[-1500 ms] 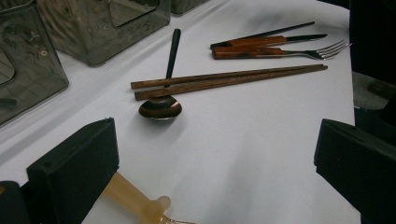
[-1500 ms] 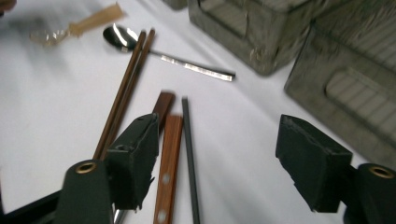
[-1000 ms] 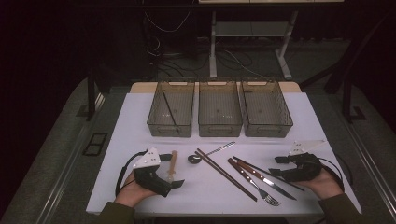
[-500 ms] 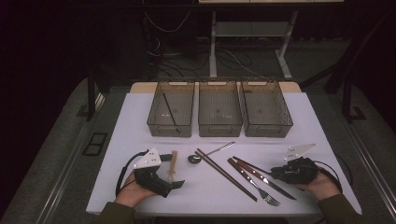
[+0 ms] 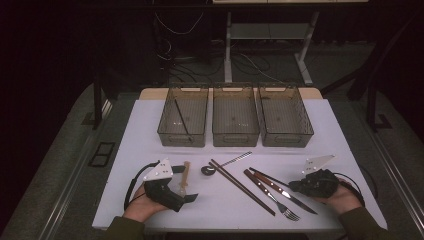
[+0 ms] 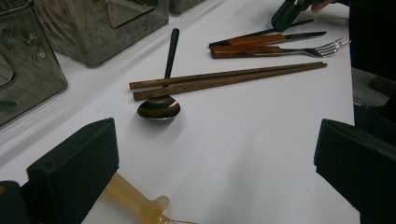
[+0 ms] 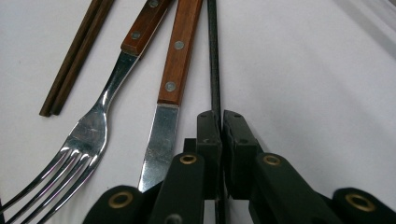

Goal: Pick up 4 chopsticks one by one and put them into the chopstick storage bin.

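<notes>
My right gripper [image 5: 298, 186] [image 7: 220, 122] has just been closing and is now shut on the near end of a thin black chopstick [image 7: 213, 56] [image 5: 265, 173] that lies on the white table. Beside it lie a wood-handled knife [image 7: 175, 60] and fork [image 7: 93, 130]. My left gripper [image 5: 186, 184] [image 6: 215, 140] rests open at the front left, with a pale amber utensil handle [image 6: 135, 200] [image 5: 185, 175] under its left jaw. Ahead of it are a dark spoon [image 6: 159, 107] [image 5: 207, 170] and a brown chopstick pair [image 6: 224, 79] [image 5: 242, 187].
Three clear bins stand in a row at the back of the table [image 5: 125, 165]: left bin [image 5: 165, 132] holding one black chopstick [image 5: 181, 120], middle bin [image 5: 235, 136], right bin [image 5: 287, 137]. A person's hands hold both grippers at the front edge.
The right gripper's jaws have closed onto the end of the black chopstick. The left gripper and the cutlery have not moved.
</notes>
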`<state>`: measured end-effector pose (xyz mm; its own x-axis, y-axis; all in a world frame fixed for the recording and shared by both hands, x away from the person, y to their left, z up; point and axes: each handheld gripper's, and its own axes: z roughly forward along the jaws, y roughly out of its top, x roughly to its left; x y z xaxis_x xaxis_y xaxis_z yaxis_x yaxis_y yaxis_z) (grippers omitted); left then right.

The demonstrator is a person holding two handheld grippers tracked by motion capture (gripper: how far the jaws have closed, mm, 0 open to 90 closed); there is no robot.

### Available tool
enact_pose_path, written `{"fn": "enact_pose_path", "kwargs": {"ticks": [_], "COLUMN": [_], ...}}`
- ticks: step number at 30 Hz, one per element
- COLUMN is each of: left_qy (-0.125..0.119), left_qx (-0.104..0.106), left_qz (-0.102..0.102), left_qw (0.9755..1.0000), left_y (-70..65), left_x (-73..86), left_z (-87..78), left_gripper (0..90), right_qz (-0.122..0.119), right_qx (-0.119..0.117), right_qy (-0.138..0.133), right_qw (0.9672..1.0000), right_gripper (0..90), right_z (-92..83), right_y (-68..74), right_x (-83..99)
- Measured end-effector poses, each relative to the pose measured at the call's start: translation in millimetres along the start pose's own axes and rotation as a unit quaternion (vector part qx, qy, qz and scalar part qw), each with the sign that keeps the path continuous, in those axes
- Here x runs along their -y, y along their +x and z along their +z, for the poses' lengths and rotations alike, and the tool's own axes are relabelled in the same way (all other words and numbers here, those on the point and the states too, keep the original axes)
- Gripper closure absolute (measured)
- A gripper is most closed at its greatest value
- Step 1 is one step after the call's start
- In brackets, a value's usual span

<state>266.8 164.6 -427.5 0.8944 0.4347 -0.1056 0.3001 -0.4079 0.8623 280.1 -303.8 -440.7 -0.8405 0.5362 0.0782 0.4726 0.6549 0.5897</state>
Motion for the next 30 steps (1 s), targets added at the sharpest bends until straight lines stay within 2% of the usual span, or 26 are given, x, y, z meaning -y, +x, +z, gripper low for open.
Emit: {"fn": "enact_pose_path", "kwargs": {"ticks": [9, 15, 30], "left_qy": [0.0, 0.001, -0.001], "left_qx": [0.0, 0.0, 0.0], "left_qz": [-0.001, 0.001, -0.001], "left_qw": [1.0, 1.0, 1.0], "left_y": [0.1, 0.1, 0.6], "left_x": [0.0, -0.1, 0.7], "left_z": [0.3, 0.3, -0.2], "left_gripper": [0.0, 0.0, 0.0], "right_qz": [0.013, 0.021, 0.024], "right_qx": [-0.005, -0.011, -0.006], "right_qy": [-0.002, -0.024, -0.06], "right_qw": [0.9999, 0.9994, 0.9979], "right_gripper": [86.2, 86.2, 86.2], "right_z": [-1.3, -7.2, -21.5], "right_y": [-2.7, -4.0, -5.7], "right_x": [-0.2, -0.4, -5.3]}}
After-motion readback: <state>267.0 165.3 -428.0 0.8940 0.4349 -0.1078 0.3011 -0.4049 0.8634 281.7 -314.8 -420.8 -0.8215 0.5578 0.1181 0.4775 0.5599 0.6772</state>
